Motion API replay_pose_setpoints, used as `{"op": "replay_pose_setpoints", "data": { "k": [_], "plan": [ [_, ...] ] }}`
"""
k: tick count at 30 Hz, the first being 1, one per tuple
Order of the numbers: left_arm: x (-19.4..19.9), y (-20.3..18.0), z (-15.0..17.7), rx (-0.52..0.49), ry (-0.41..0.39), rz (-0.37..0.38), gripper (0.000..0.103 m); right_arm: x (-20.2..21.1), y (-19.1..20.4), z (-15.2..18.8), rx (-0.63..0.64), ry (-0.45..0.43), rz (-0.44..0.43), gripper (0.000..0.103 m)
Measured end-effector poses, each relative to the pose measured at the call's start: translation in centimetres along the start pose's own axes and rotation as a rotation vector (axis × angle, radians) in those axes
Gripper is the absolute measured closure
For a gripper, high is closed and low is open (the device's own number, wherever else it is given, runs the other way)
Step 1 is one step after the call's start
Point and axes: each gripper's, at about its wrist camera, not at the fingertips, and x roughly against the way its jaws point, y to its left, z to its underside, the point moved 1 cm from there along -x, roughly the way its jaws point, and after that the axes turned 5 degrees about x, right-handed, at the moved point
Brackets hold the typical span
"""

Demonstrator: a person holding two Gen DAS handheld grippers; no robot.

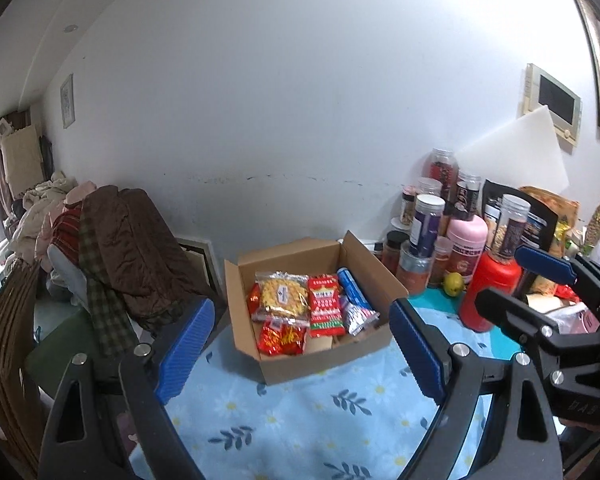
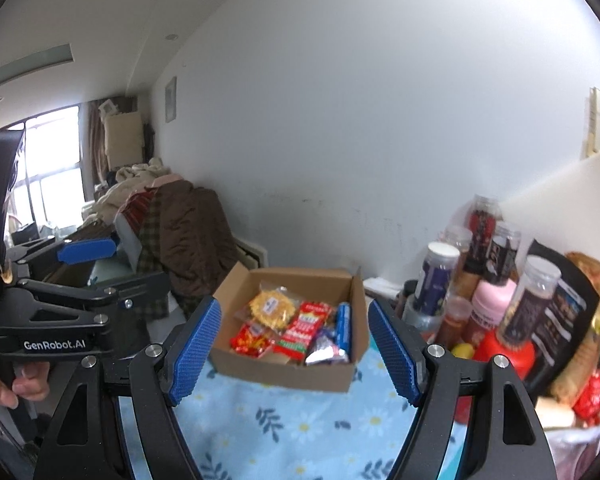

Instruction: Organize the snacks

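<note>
Box [image 1: 324, 360] of snacks [image 1: 312, 304] ahead, apart from both wide, empty tongs [image 1: 300, 348] [image 2: 296, 354].

Open brown cardboard box [image 1: 324, 364] is sitting on the blue floral cloth, flaps standing up. Snack packets are lying flat inside: clear bag of yellow snacks [image 1: 283, 294] at the back left, red-and-yellow packet [image 1: 281, 339] in front of it, red-and-green packet [image 1: 325, 306] in the middle, blue tube [image 1: 352, 289] and silver-purple wrapper [image 1: 358, 316] along the right wall

Packet labels [image 1: 323, 300] too small; unreadable
</note>
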Motion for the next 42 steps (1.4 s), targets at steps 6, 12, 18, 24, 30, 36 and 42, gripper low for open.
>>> {"op": "replay_pose_setpoints", "data": {
  "k": [6,12,18,24,30,36,42],
  "plan": [
    [1.5,-0.6,2.6,0.007,0.009,-0.015,0.013,1.5,0.5,2.6,-0.003,0.007,-0.016,0.026],
    [2.0,-0.5,4.6,0.04,0.022,-0.058,0.013,1.9,0.6,4.4,-0.016,0.006,-0.049,0.026],
    [2.1,-0.3,5.8,0.072,0.04,-0.088,0.013,1.0,0.3,4.8,-0.014,0.031,-0.072,0.026],
    [1.9,0.3,6.4,0.099,0.058,-0.095,0.013,0.5,0.6,5.0,-0.011,0.043,-0.097,0.026],
    [1.7,1.2,6.6,0.122,0.065,-0.123,0.013,-0.1,0.8,5.2,-0.006,0.054,-0.117,0.026],
    [1.5,1.8,6.6,0.135,0.073,-0.135,0.013,-0.6,0.9,5.3,-0.008,0.059,-0.131,0.026],
    [1.4,2.0,6.6,0.133,0.074,-0.137,0.013,-0.9,1.2,5.4,0.0,0.064,-0.141,0.026]
  ]
}}
